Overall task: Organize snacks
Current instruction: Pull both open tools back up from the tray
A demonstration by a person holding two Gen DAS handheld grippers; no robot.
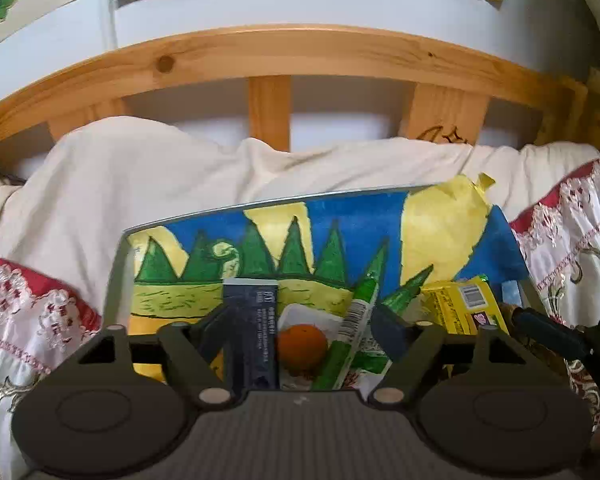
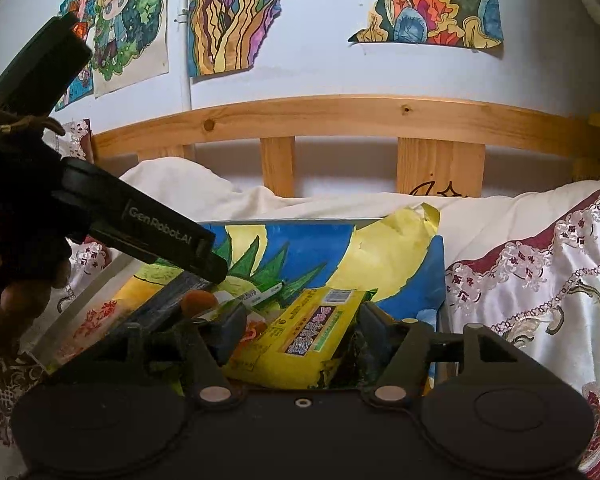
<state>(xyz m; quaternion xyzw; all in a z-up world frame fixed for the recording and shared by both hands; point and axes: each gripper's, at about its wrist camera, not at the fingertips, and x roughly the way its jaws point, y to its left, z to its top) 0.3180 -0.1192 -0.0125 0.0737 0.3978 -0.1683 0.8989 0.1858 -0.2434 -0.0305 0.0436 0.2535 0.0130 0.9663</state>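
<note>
The painted box (image 1: 340,216) holds snack packets (image 1: 460,304) (several); both hand-held grippers (image 1: 300,320) (image 2: 296,320) gape, gripping nothing.

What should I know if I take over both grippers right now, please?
Left gripper: jaws open, holding nothing, over the dark blue pack, orange round snack and green stick pack.
Right gripper: jaws open, yellow pack between them, seemingly not gripped.
These snacks lie jumbled in the painted box on the bed.
Done: snacks are in the box. Left: arrange them neatly.
</note>
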